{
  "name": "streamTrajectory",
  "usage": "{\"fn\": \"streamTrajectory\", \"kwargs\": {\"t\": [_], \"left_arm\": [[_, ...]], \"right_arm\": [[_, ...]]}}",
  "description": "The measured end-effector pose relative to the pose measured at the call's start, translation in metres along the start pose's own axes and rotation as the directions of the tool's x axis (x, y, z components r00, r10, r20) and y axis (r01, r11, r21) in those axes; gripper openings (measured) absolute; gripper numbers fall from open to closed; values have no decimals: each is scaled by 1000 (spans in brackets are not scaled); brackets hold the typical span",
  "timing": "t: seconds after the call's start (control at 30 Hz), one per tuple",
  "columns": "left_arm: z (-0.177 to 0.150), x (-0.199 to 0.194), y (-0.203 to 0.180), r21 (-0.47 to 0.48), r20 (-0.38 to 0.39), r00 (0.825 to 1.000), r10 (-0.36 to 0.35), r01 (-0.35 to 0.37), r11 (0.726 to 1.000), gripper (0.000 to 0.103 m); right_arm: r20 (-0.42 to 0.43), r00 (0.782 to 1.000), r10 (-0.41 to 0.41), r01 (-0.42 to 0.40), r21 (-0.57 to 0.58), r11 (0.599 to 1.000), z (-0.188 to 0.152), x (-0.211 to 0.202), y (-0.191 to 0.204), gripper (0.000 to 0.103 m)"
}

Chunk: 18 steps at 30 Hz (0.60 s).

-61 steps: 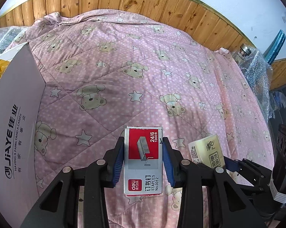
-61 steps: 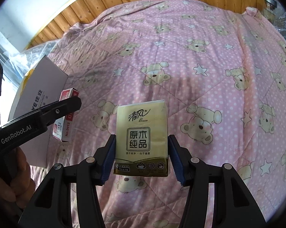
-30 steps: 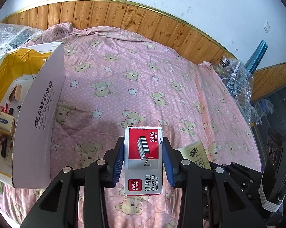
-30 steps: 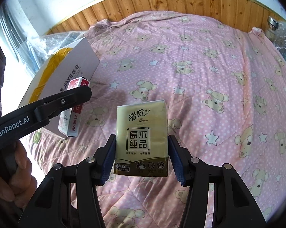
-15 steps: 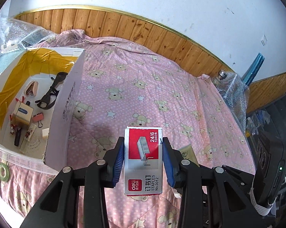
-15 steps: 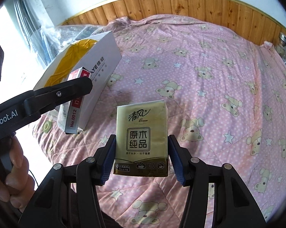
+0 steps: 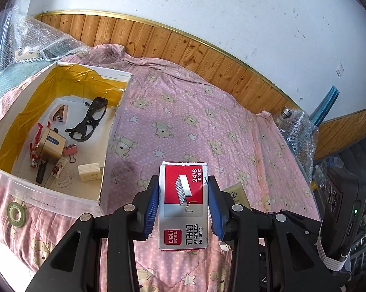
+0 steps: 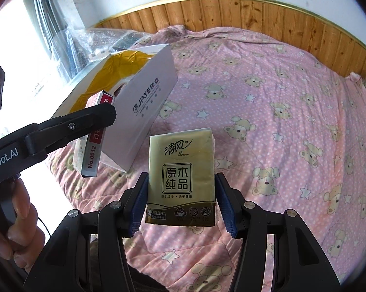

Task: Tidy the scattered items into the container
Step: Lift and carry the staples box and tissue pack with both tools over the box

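The left gripper clamps a staple box lengthwise, in the air just right of the cardboard box, nearer its opening. The right gripper grips a tissue pack farther right of the cardboard box.

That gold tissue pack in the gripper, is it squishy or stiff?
Probably squishy: the tissue pack has a soft wrapper with rounded edges. Likely light, since the right gripper holds it by its lower end. The glossy film may be slippery.
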State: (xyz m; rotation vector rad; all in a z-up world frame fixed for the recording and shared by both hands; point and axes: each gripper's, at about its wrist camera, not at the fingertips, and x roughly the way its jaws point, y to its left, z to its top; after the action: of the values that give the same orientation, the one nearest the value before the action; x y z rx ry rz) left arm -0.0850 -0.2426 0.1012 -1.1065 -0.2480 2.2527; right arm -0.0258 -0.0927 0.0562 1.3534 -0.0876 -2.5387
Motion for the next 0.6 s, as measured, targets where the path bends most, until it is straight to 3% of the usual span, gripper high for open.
{"fn": "streamTrajectory", "kwargs": {"t": [0.6], "left_arm": [[22, -37, 32, -62, 76, 997, -6, 11, 998, 39]], "right_arm": [[37, 998, 58, -55, -66, 996, 37, -6, 40, 56]]}}
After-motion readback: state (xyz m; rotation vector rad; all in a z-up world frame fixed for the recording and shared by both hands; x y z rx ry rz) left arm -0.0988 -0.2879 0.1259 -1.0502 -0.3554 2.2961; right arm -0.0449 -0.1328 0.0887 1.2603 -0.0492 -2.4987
